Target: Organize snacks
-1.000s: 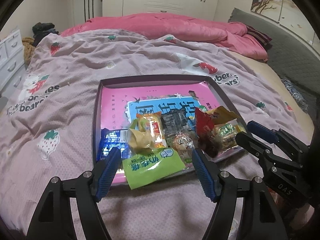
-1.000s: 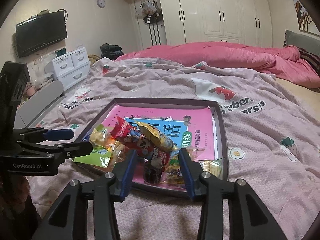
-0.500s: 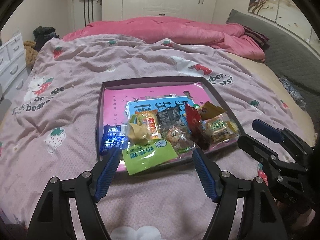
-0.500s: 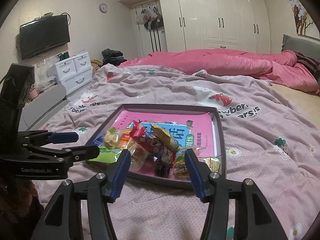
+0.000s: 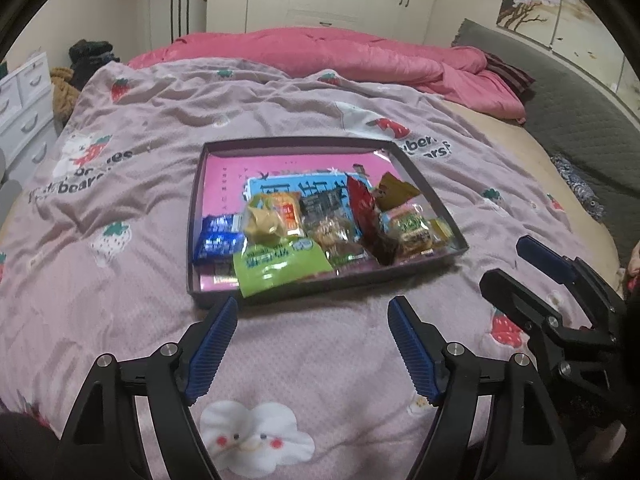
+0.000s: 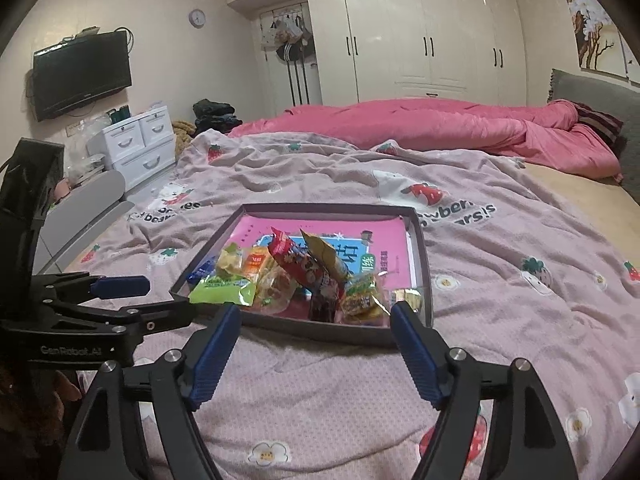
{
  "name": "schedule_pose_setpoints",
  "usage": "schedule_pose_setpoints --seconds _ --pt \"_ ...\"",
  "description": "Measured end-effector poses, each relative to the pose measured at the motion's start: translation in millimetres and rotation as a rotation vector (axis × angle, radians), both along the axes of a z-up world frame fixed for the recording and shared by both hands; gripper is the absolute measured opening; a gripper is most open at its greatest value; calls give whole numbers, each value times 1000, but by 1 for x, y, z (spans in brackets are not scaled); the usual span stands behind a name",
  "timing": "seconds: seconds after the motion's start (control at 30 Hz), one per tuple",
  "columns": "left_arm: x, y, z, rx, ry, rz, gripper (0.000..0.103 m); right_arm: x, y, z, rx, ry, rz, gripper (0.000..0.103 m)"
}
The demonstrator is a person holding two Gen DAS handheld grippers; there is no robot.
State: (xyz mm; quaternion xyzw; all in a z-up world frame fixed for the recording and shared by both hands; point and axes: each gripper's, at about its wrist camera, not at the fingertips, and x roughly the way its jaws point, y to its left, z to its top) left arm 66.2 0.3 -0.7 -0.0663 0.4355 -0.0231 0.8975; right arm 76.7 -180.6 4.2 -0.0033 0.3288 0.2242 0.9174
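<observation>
A shallow dark tray (image 5: 296, 142) (image 6: 424, 236) lies on the bed, lined with a pink and blue sheet. Several snack packets are piled at its near edge: a green packet (image 5: 280, 266) (image 6: 224, 290), a blue one (image 5: 218, 238), a yellow one (image 5: 266, 222), a red one (image 5: 362, 208) (image 6: 292, 258). My left gripper (image 5: 312, 344) is open and empty, just short of the tray's near edge. My right gripper (image 6: 316, 354) is open and empty, also short of the tray. Each gripper shows in the other's view, the right (image 5: 536, 276) and the left (image 6: 132, 300).
The tray rests on a pale pink strawberry-print blanket (image 5: 120, 200). A bright pink duvet (image 6: 440, 128) lies bunched at the far end. White drawers (image 6: 136, 148) and a wall TV (image 6: 80, 72) stand at left, wardrobes (image 6: 420, 40) behind.
Both grippers have pulled back from the tray toward me. The right gripper's jaws have opened wider. The snacks stay in the tray.
</observation>
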Motion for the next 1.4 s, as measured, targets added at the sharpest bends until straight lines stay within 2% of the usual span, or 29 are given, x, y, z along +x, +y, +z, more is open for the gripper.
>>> schedule_pose_setpoints --seconds 0.6,1.0,1.4 --pt "-27 2 -1 -13 33 -9 79 -17 -9 -8 -1 109 -39 80" --pt "-32 3 -5 -11 40 -8 79 -22 -2 -11 -44 84 -21 87" --pt "-31 5 -7 -11 47 -7 79 -17 -6 -13 -33 101 -34 87"
